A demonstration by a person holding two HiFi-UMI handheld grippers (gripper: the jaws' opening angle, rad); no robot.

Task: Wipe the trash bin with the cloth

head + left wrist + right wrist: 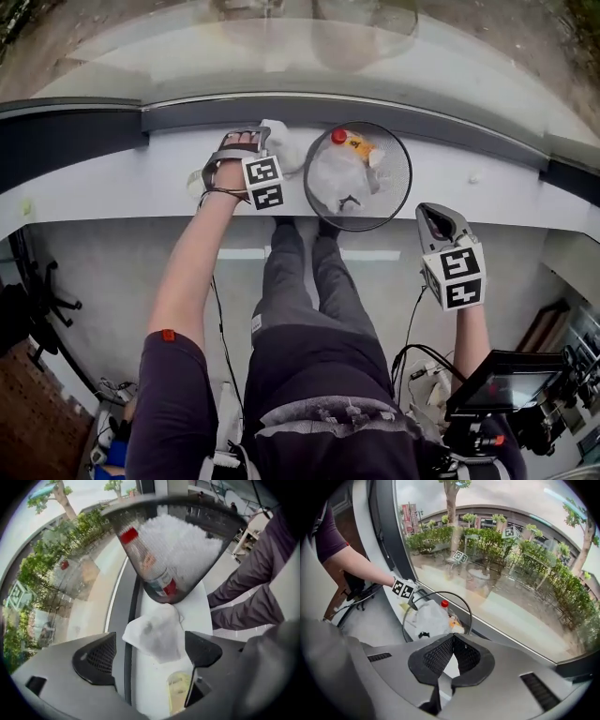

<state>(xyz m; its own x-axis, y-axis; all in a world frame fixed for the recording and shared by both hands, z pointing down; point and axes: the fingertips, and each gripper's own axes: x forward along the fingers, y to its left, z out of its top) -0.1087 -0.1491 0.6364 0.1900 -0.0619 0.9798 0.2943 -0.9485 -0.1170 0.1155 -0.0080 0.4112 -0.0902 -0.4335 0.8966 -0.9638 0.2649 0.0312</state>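
Trash bin (401,187) stands upright, mouth up

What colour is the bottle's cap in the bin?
Red. The plastic bottle's round cap shows best in the left gripper view.

A: How many bins?
B: One trash bin (410,173), mesh.
A: Inside it?
B: One red-capped bottle (345,140), one white bag (337,180).
A: Beside it?
B: One cloth (286,150), just left of the bin.
A: Grippers?
B: Two: left gripper (246,136) left of the bin, right gripper (434,217) right of it.
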